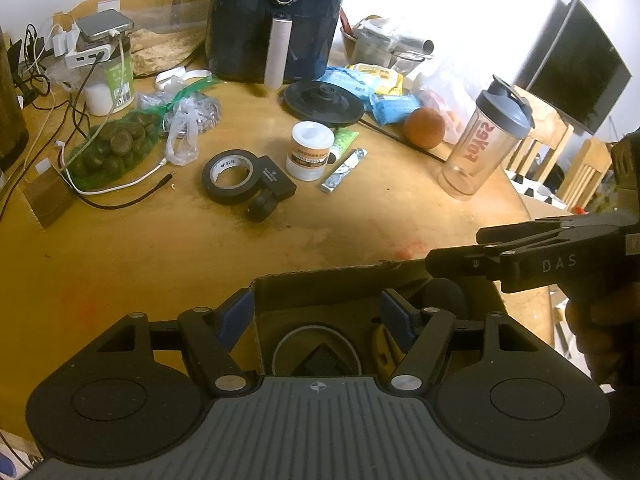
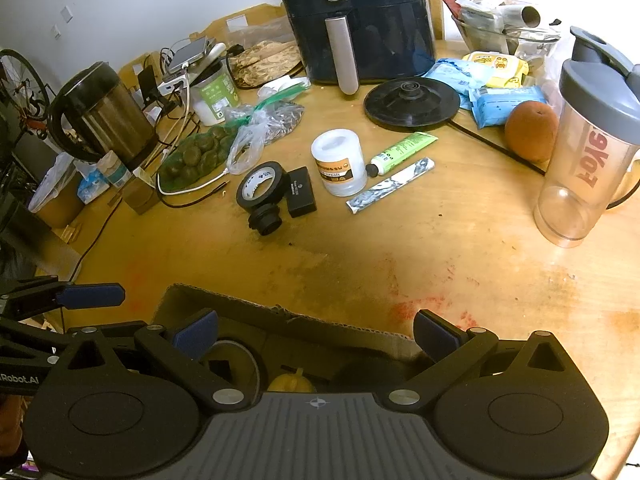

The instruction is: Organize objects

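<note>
An open cardboard box [image 1: 320,274] sits at the near table edge. It holds a ring-shaped roll [image 1: 316,350], a yellow item [image 2: 290,384] and a dark round item [image 1: 444,294]. My left gripper [image 1: 316,318] is open, one blue pad outside the box's left wall and the other inside. My right gripper [image 2: 316,334] stands open over the same box [image 2: 280,314], nothing between its pads. Farther out on the table lie a black tape roll [image 2: 260,186], a white jar [image 2: 338,162], a green tube [image 2: 404,150] and a silver sachet [image 2: 390,190].
A clear shaker bottle [image 2: 584,160] and an orange [image 2: 530,130] stand at the right. A dark air fryer [image 2: 356,16], kettle base [image 2: 412,102], steel kettle [image 2: 102,114], bagged items [image 2: 200,154] and cables crowd the back and left. A hand [image 1: 604,336] holds the right gripper.
</note>
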A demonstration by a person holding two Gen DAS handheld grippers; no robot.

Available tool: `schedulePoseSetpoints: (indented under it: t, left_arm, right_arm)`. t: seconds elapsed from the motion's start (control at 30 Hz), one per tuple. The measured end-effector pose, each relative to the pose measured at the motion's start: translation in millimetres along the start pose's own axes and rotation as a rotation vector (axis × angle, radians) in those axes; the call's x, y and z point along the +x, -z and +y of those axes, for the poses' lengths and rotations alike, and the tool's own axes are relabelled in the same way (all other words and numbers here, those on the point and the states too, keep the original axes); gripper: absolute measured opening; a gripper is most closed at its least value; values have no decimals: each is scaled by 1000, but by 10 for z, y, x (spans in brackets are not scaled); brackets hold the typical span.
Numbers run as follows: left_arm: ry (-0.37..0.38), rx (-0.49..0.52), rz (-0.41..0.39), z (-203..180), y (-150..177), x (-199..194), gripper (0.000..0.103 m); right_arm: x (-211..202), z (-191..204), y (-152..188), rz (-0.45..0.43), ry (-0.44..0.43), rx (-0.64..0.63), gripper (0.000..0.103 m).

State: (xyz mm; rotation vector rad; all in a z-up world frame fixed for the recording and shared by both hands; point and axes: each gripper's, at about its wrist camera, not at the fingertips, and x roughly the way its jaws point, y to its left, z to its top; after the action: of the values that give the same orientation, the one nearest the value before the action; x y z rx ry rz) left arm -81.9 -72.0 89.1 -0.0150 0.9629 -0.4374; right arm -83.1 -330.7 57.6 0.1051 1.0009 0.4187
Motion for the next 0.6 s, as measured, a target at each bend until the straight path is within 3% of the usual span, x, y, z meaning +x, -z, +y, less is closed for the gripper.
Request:
schedulePoseSetpoints:
  t: [0.6]
  left_arm:
    - [3,-9,-59,66,-88,-105,69]
  right_arm:
    - [-108,-5,50,-22,15,14,103]
